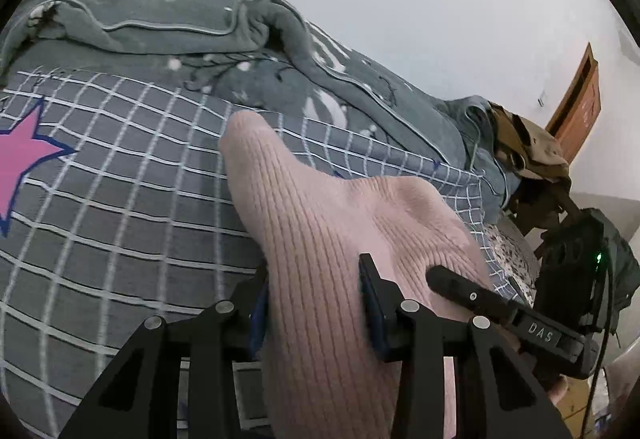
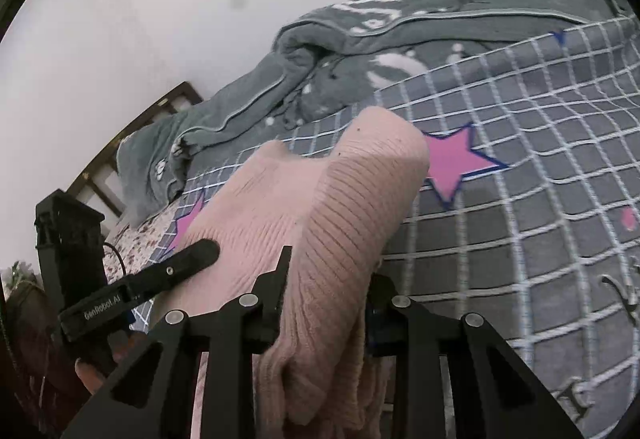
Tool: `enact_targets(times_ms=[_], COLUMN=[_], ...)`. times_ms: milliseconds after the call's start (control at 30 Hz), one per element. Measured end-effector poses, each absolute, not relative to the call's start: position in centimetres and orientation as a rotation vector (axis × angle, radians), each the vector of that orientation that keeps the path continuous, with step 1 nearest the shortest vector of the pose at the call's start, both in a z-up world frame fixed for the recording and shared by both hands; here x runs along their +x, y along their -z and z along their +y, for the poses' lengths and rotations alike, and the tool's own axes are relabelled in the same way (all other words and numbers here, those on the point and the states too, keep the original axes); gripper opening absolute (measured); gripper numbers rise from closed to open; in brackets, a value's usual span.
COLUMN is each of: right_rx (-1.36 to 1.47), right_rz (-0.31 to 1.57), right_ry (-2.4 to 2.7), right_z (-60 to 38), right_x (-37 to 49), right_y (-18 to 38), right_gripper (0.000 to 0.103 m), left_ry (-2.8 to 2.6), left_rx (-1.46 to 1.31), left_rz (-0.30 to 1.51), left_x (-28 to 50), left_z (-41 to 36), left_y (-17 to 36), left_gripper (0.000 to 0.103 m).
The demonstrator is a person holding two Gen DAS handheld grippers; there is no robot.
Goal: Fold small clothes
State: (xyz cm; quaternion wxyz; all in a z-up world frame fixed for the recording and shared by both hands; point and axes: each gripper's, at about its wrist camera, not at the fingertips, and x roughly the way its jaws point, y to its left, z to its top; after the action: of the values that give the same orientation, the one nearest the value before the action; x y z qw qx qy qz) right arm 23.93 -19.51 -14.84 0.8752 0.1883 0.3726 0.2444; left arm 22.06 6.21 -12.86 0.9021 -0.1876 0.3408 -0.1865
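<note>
A pink ribbed knit garment (image 1: pixel 304 199) is lifted off the bed and drapes between both grippers. My left gripper (image 1: pixel 316 279) is shut on one bunched edge of it, the knit filling the gap between its black fingers. My right gripper (image 2: pixel 330 271) is shut on the other edge of the same pink garment (image 2: pixel 340 191), which hangs down past its fingers. Each gripper shows in the other's view: the right one (image 1: pixel 460 285) just right of the cloth, the left one (image 2: pixel 192 257) just left of it. The garment's lower part is hidden beneath the fingers.
Under the garment lies a grey checked bedsheet (image 1: pixel 120 199) with pink stars (image 2: pixel 452 163). A rumpled grey quilt (image 1: pixel 160 27) runs along the far side by the white wall. Brown clothes (image 1: pixel 528 147) are heaped at the bed's end, near a wooden door (image 1: pixel 580 99).
</note>
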Motion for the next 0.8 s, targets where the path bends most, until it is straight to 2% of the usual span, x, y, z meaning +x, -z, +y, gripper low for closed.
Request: enact_targets(times_ms=[133,267,400,633,800], right_rx=[0.383,0.31,0.229,0.155,0.191], right_rz=[0.817,0.859,0.814,0.707,0.719], right_ry=[-0.504,-0.443,-0.408,-0.474,-0.563], right_z=[-18.1,-17.7,-18.3,-19.6,-19.5], right_x=[24.5,25.2,23.7,19.6,17.6], right_y=[16.2,17.3,16.2,13.2,12.8], right_gripper=[0.03,0.043,0.046,0.046,0.046], left_ry=[0.348,0.338,0.331,0.304,0.288], left_rx=[-0.358,-0.341,-0.322,-0.29,-0.311], left_rz=[0.762,0.802,0.796,0.775,0.759], left_x=[22.6,23.0,22.6,22.3,22.0], left_z=[6.7,6.8,7.1,7.2,7.7], left_y=[14.1,14.9,14.6,14.3,14.1], left_gripper=[0.039,0.048,0.052,0.059,0.059])
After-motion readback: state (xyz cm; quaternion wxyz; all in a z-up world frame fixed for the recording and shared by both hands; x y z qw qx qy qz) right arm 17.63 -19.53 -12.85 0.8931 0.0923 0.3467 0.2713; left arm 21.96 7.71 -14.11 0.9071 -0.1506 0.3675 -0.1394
